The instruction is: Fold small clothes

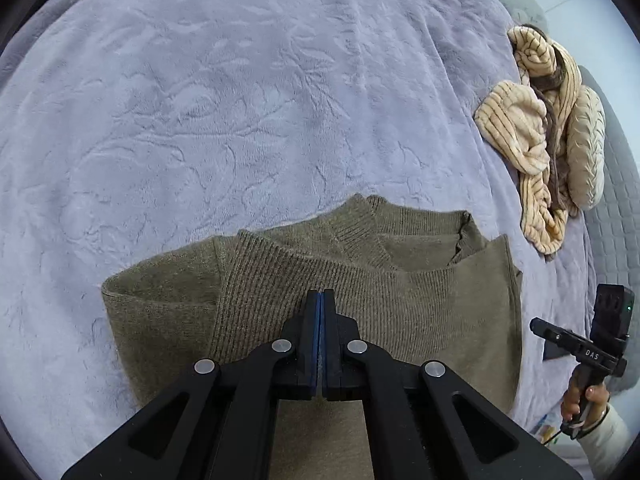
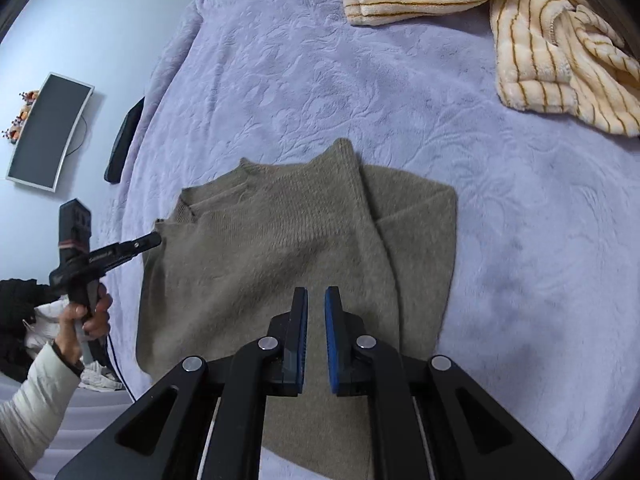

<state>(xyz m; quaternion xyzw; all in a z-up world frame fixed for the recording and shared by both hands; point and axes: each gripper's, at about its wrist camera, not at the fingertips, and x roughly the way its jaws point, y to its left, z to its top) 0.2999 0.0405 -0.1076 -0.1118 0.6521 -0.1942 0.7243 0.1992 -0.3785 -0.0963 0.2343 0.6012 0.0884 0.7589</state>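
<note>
An olive-brown knit sweater [image 1: 360,280] lies flat on the lavender blanket [image 1: 200,120], with one sleeve folded across its body. It also shows in the right wrist view [image 2: 280,240]. My left gripper [image 1: 319,300] is shut with nothing between its pads and hovers over the sweater's middle. My right gripper [image 2: 316,300] is slightly open and empty above the sweater's lower part. In the left wrist view the right gripper [image 1: 538,325] is held beyond the sweater's right edge. In the right wrist view the left gripper [image 2: 154,239] points at the sweater's left shoulder.
A cream striped fleece garment [image 1: 540,128] lies crumpled at the blanket's right edge and shows at the top of the right wrist view [image 2: 540,32]. A grey quilted surface [image 1: 616,208] lies beyond. A wall screen [image 2: 48,132] and a dark object [image 2: 124,144] sit off the bed.
</note>
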